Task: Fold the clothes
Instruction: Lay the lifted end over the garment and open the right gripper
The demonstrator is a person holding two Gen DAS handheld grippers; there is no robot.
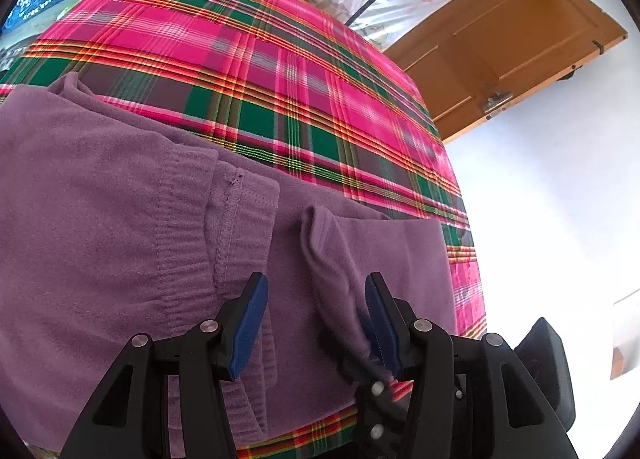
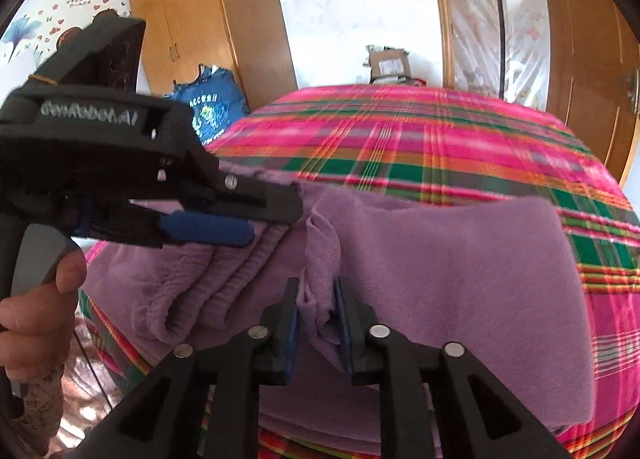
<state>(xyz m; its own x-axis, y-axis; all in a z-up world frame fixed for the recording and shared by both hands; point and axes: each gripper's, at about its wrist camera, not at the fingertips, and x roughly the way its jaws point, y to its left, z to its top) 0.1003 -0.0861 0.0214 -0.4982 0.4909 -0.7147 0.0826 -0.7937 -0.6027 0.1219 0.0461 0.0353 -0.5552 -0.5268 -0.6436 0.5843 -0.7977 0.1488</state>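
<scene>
— Right gripper (image 2: 317,317)?
— Jaws pinched on a raised ridge of the purple fleece garment (image 2: 440,271).
— Left gripper (image 1: 316,291)?
— Jaws spread wide over it, gripping nothing.
— Where is it?
— Partly folded on the plaid bedspread (image 1: 248,59); near edge cut off.

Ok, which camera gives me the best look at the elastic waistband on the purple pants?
Left wrist: the ribbed waistband with its stitched seam lies flat and sharp, just left of the left gripper. The right wrist view shows it only bunched, partly behind the left gripper.
</scene>
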